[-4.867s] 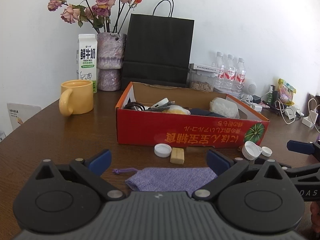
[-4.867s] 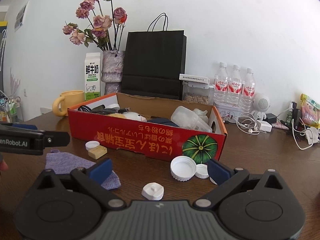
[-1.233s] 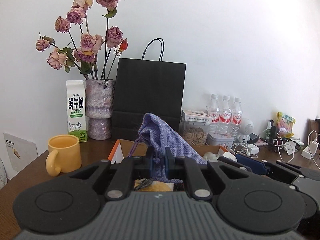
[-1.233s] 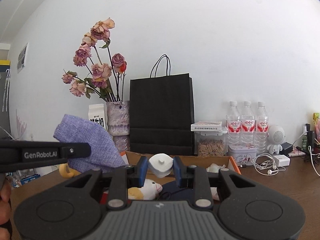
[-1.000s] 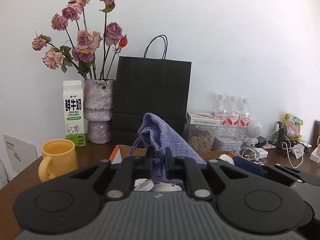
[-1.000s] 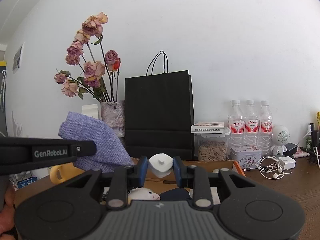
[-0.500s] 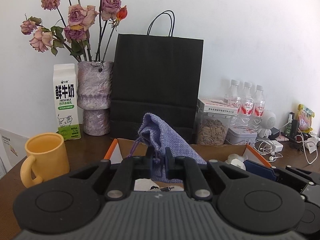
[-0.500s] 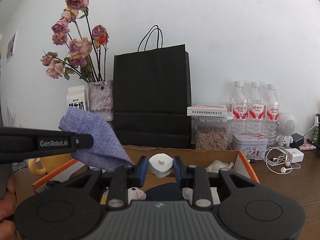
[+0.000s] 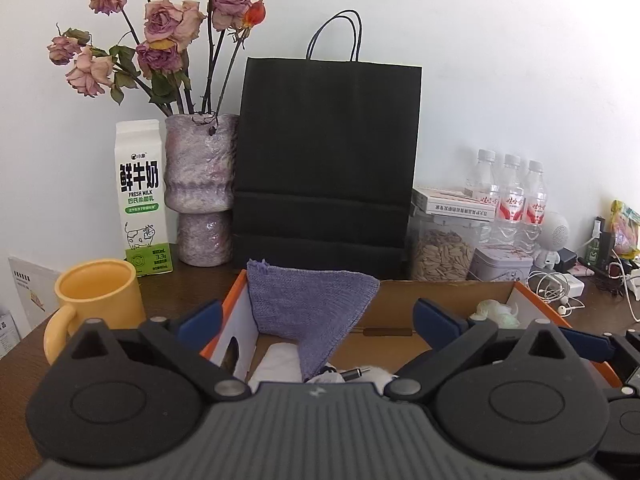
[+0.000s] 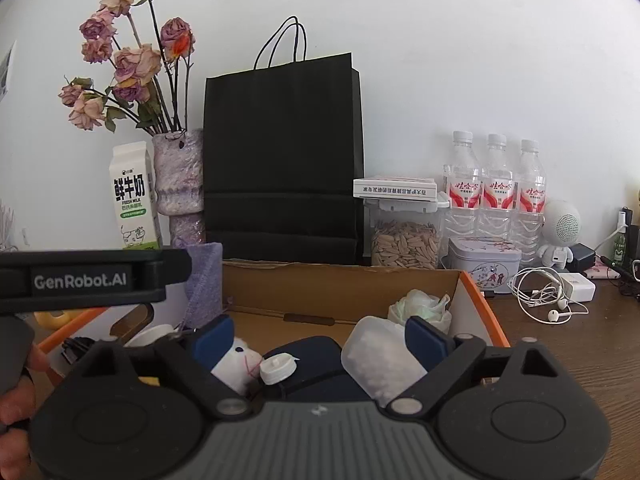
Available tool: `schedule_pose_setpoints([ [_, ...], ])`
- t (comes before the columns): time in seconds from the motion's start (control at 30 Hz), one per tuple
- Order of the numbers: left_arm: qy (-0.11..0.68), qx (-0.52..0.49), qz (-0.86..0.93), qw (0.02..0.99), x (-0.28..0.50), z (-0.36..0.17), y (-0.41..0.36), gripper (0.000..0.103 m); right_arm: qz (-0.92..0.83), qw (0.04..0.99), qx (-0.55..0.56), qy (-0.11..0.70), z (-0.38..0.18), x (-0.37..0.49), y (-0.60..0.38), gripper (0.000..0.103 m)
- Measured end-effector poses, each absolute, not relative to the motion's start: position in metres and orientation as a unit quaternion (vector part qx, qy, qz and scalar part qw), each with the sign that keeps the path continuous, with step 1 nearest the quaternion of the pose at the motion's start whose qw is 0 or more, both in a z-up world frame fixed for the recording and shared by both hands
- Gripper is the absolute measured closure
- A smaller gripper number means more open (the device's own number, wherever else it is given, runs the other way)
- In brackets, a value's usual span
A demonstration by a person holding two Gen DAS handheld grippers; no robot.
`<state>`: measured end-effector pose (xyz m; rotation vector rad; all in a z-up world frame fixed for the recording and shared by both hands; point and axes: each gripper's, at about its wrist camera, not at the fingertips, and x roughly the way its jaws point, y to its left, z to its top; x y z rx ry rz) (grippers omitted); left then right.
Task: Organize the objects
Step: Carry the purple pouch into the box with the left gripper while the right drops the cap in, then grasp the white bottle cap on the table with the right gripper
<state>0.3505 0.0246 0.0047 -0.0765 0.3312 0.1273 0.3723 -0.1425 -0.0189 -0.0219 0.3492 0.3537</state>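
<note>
I have both grippers over the open cardboard box [image 9: 448,300] on the tabletop [image 10: 592,344]. My left gripper [image 9: 316,322] has just opened wide and its pads touch nothing; the purple cloth pouch [image 9: 308,308] it let go of is between and just ahead of its fingers, spread against the near left corner of the box with its point hanging down inside. My right gripper [image 10: 318,336] has just opened too, its fingers well apart and clear of everything; the small white cap [image 10: 278,368] lies tilted just below and between them, resting inside the box against a white soft toy [image 10: 236,362] and a dark blue item [image 10: 312,364]. A clear plastic container [image 10: 380,360] sits beside the right finger. Beyond the box, ahead of both grippers, stand a black paper bag [image 9: 326,160], a vase of dried roses [image 9: 200,188] and a milk carton [image 9: 140,196]; a yellow mug [image 9: 96,308] is off to the left of my left gripper
</note>
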Motion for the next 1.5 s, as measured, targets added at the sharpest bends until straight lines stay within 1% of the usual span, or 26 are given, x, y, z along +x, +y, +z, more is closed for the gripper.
schedule_pose_setpoints([
  [0.33, 0.166, -0.044, 0.060, 0.983, 0.348, 0.003, 0.025, 0.000, 0.169, 0.970, -0.013, 0.176, -0.020, 0.371, -0.142, 0.006],
  [0.63, 0.155, -0.042, 0.058, 0.985, 0.331, 0.005, 0.024, 0.000, 0.174, 0.971, -0.016, 0.163, -0.015, 0.355, -0.145, 0.006],
  [0.83, 0.153, -0.043, 0.052, 0.986, 0.308, 0.003, 0.026, 0.000, 0.177, 0.971, -0.022, 0.158, -0.014, 0.335, -0.153, 0.002],
  [0.93, 0.162, -0.034, 0.048, 0.985, 0.297, 0.000, 0.024, 0.000, 0.178, 0.971, -0.027, 0.159, -0.016, 0.323, -0.159, 0.000],
  [1.2, 0.169, -0.025, 0.042, 0.984, 0.258, -0.007, 0.018, 0.000, 0.180, 0.969, -0.034, 0.163, -0.021, 0.285, -0.178, 0.000],
  [1.5, 0.205, -0.027, 0.031, 0.978, 0.226, -0.026, 0.020, 0.000, 0.162, 0.967, -0.034, 0.192, -0.035, 0.252, -0.203, 0.000],
])
